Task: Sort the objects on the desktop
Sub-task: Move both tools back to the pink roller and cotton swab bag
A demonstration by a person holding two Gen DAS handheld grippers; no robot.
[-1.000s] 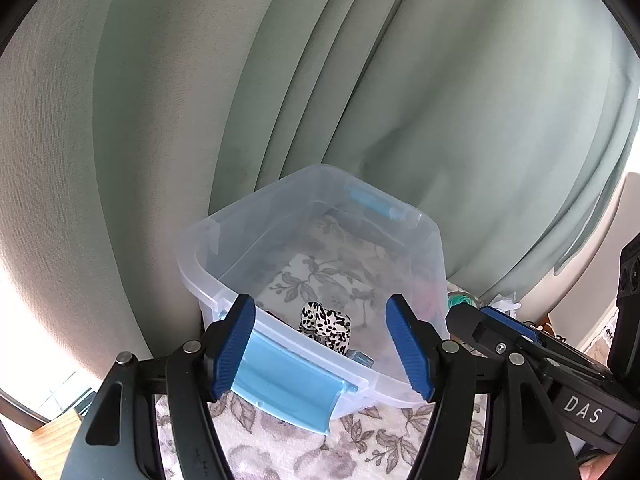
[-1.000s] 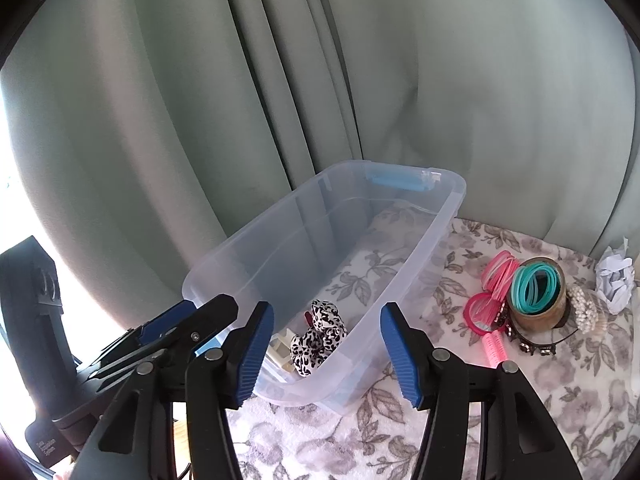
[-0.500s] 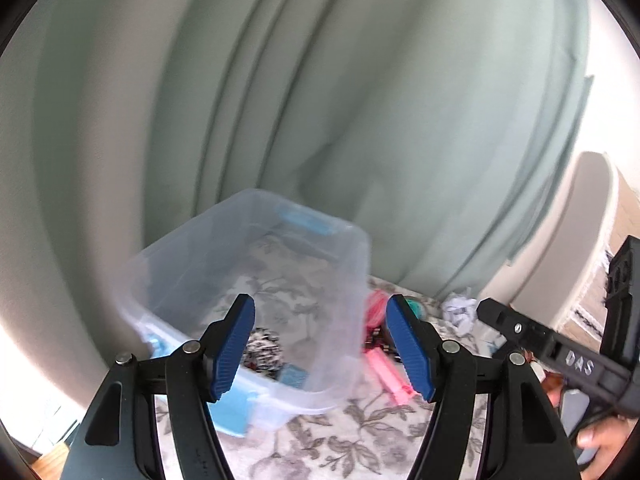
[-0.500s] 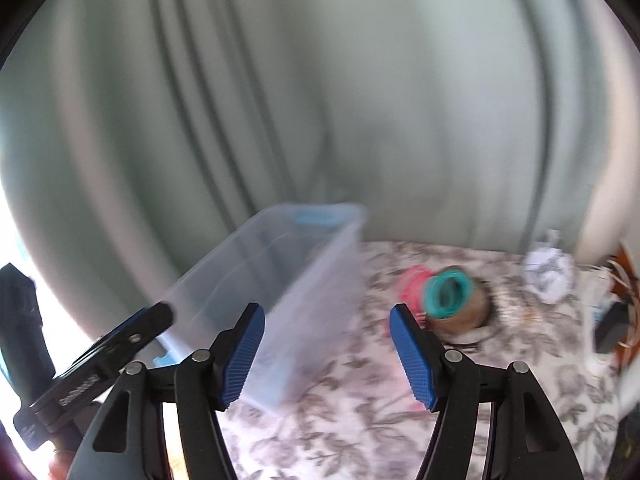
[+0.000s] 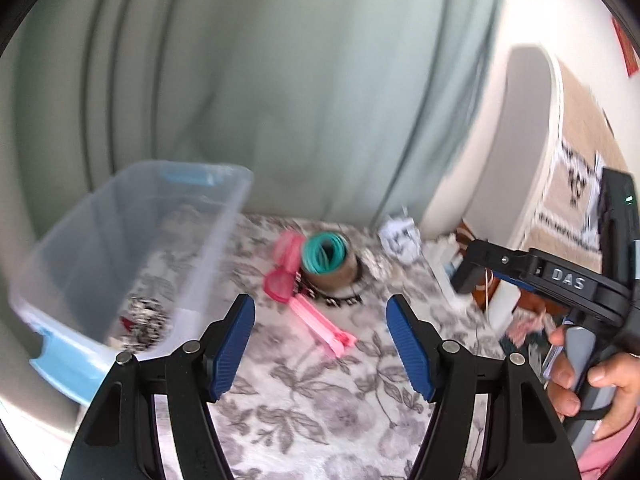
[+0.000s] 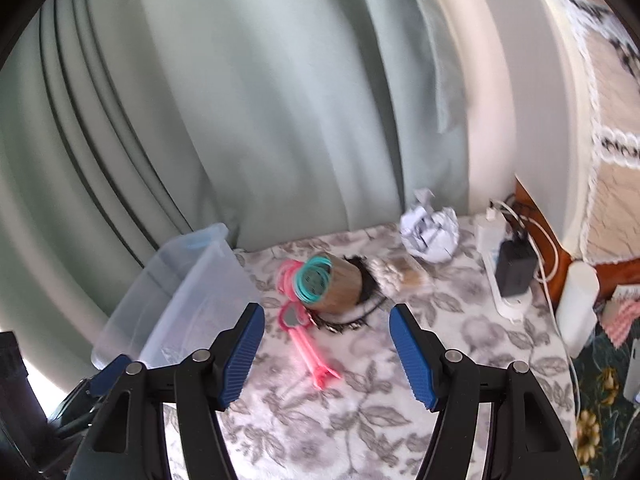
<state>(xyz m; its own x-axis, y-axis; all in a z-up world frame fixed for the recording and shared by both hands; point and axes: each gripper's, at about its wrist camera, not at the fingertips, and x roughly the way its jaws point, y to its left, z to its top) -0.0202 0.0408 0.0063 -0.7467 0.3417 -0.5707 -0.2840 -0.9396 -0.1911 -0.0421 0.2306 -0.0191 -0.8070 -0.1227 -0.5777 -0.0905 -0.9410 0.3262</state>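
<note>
Now, left wrist view: left gripper [image 5: 320, 344] gapes wide, empty, the pink clip [image 5: 320, 326] just ahead, bin [image 5: 132, 248] off left. Right wrist view: right gripper [image 6: 326, 354] equally wide, empty; the clip [image 6: 310, 350] runs away toward the far-left, forked end nearest, so I'd close across its narrow width.

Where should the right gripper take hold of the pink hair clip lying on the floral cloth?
Probably the pink hair clip is best gripped across its long, narrow shaft, coming from above with the open right gripper turned so its fingers straddle it. It lies flat; the ring end abuts the black hairband.
</note>
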